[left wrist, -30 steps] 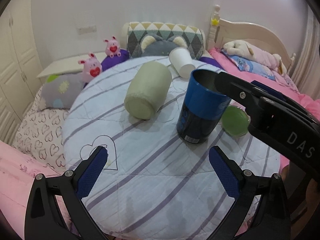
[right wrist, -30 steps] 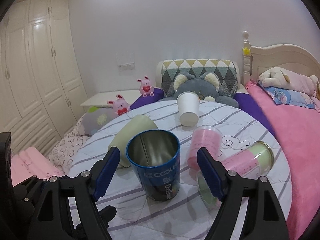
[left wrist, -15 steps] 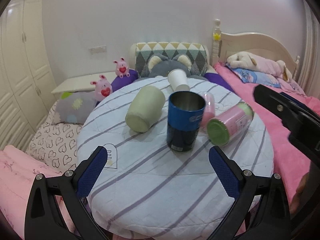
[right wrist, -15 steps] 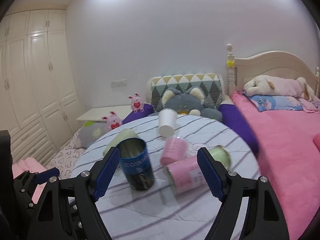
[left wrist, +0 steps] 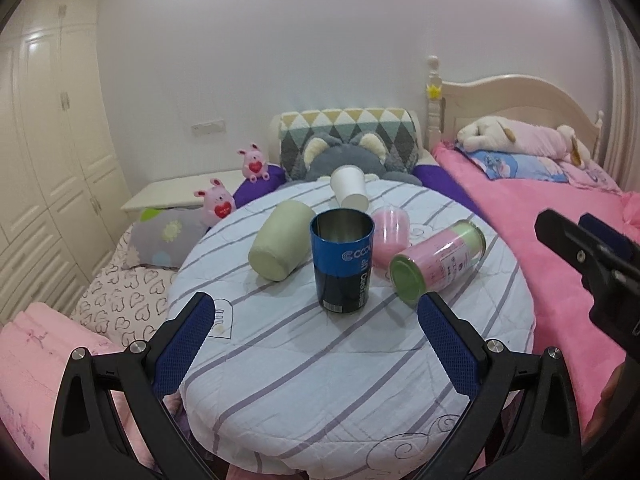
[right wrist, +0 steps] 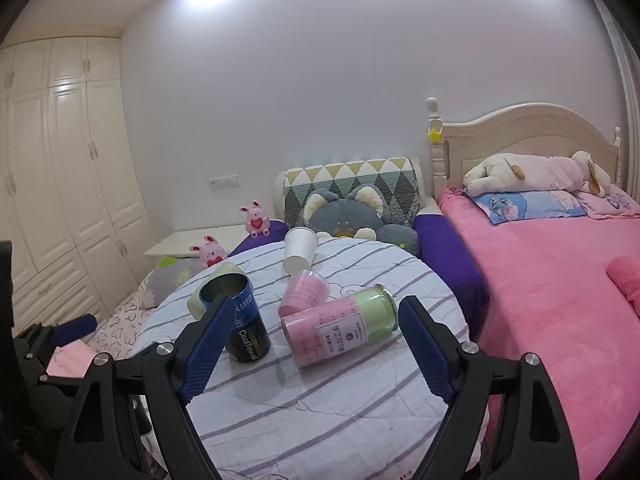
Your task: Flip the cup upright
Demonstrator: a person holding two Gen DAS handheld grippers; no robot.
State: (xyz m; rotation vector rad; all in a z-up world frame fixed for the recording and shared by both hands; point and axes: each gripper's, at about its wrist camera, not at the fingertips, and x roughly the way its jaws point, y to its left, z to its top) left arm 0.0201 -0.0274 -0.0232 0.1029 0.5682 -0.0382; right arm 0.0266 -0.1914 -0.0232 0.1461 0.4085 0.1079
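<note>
A blue metal cup (left wrist: pixel 342 262) stands upright, mouth up, on the round striped table (left wrist: pixel 320 360); it also shows in the right wrist view (right wrist: pixel 240 320). A pale green cup (left wrist: pixel 280 246), a white paper cup (left wrist: pixel 350 187), a pink cup (left wrist: pixel 389 236) and a pink and green tin (left wrist: pixel 436 260) lie on their sides around it. My left gripper (left wrist: pixel 312 352) is open and empty, back from the blue cup. My right gripper (right wrist: pixel 316 352) is open and empty, above the table's near side.
A pink bed (right wrist: pixel 560 280) with plush toys lies to the right of the table. A grey cat cushion (right wrist: pixel 352 216) and pink bunny toys (left wrist: pixel 218 202) sit behind it. White wardrobes (right wrist: pixel 60 180) line the left wall.
Both grippers pulled back and up from the blue cup, which stays upright on the table. The right gripper, which was around the cup's rim, now is well clear of it.
</note>
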